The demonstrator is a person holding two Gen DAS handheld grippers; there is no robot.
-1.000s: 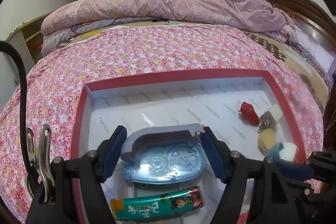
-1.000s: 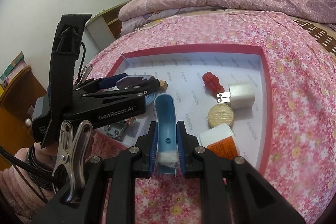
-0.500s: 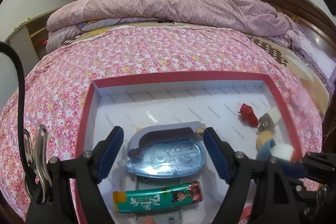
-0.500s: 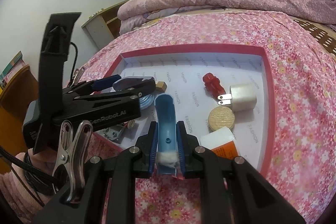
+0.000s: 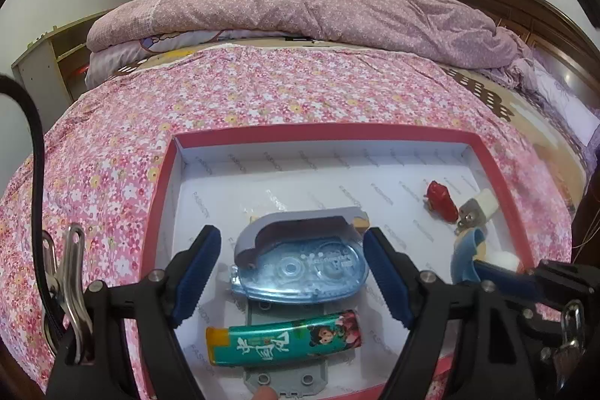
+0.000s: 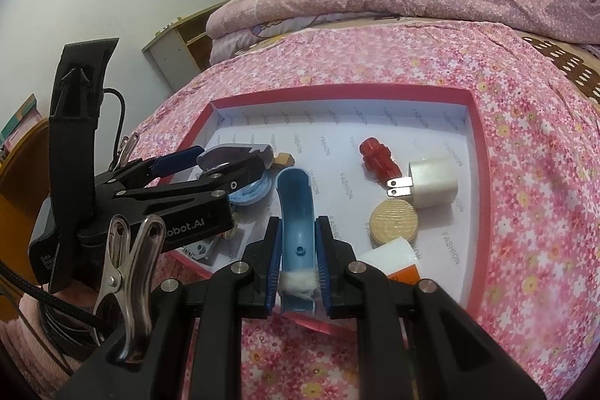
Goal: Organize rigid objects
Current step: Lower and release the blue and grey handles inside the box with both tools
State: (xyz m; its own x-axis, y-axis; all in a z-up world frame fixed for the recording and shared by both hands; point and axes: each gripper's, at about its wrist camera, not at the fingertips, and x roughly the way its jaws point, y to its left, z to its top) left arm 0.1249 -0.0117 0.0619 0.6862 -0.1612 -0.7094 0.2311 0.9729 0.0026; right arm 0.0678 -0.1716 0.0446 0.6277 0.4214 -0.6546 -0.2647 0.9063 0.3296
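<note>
Blue tape roller (image 5: 300, 265) down flat in the red box (image 5: 326, 134), just let go. Left gripper (image 5: 290, 272) jaws just spread – pads clear both sides. Lift straight up, no bumping. Right gripper (image 6: 298, 250) clamped on blue curved piece (image 6: 296, 208) – hold steady.

One red-rimmed box (image 5: 161, 197) holds one correction-tape dispenser (image 5: 300, 261), one lighter (image 5: 285, 340) and one red figure (image 6: 377, 158). There is also one plug (image 6: 431, 180) and one wooden disc (image 6: 393, 222).
</note>
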